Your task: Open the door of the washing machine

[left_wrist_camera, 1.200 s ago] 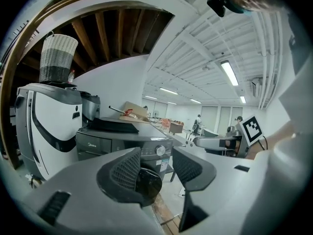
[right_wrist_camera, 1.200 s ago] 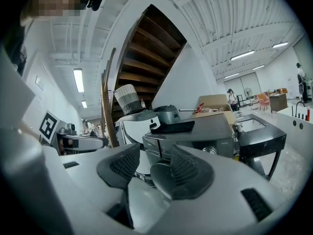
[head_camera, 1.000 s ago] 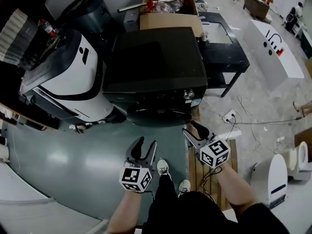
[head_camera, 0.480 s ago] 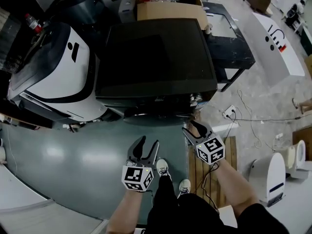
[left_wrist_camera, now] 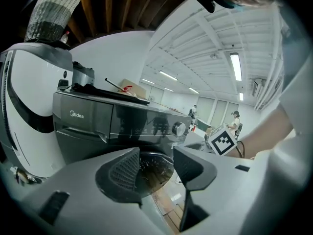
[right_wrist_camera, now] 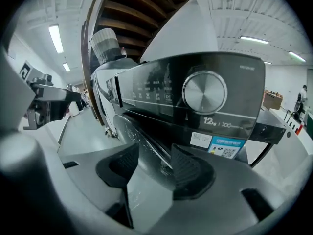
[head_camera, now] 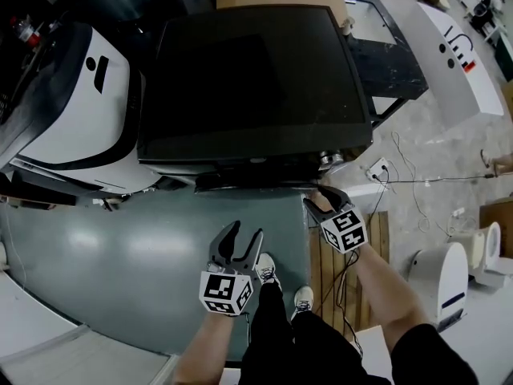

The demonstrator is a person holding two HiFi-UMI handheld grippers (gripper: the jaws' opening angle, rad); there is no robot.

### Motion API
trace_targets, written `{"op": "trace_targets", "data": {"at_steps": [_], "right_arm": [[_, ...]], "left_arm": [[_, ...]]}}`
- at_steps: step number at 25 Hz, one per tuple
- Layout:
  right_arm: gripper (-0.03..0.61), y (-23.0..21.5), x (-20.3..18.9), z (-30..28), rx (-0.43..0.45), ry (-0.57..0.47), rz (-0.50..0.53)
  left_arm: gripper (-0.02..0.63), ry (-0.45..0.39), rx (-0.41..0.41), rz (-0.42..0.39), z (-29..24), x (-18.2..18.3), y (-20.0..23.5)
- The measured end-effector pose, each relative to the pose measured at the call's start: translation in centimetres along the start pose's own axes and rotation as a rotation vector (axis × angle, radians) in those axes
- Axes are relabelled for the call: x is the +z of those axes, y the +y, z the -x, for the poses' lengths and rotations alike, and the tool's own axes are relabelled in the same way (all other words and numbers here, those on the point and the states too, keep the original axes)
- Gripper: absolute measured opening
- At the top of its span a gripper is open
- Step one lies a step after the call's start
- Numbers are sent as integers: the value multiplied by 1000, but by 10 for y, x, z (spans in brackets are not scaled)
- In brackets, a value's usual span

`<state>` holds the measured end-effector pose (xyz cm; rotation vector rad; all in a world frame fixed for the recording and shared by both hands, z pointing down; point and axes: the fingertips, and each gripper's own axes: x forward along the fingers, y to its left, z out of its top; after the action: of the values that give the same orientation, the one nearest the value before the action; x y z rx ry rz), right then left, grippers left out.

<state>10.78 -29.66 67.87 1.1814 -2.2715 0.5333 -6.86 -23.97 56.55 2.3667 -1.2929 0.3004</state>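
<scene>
Glossy dark-grey washing machine (left_wrist_camera: 122, 124), marked "Midea" and "12kg", with round brushed-metal knob (right_wrist_camera: 204, 92); left gripper (left_wrist_camera: 155, 168) and right gripper (right_wrist_camera: 154, 166) both released.

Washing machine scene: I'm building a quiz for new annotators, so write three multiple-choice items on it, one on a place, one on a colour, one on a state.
1. Where is the right gripper?
A. at the washing machine's front right corner
B. on its top
C. behind it

2. What colour is the washing machine's casing?
A. white
B. red
C. dark grey to black

3. How do the left gripper's fingers stand?
A. shut on a cloth
B. apart, holding nothing
C. shut on a handle

Answers: 1 A, the head view shows it at that corner; 2 C, top and front are both dark; 3 B, a clear gap shows between them.
</scene>
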Motion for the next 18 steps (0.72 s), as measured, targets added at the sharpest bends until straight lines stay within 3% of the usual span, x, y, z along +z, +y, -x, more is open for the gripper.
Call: {"op": "trace_targets", "data": {"at_steps": [18], "right_arm": [[221,-24,-37,-67,-13,135,45]], "left_arm": [[227,50,-6,35,-39,-36,24]]}}
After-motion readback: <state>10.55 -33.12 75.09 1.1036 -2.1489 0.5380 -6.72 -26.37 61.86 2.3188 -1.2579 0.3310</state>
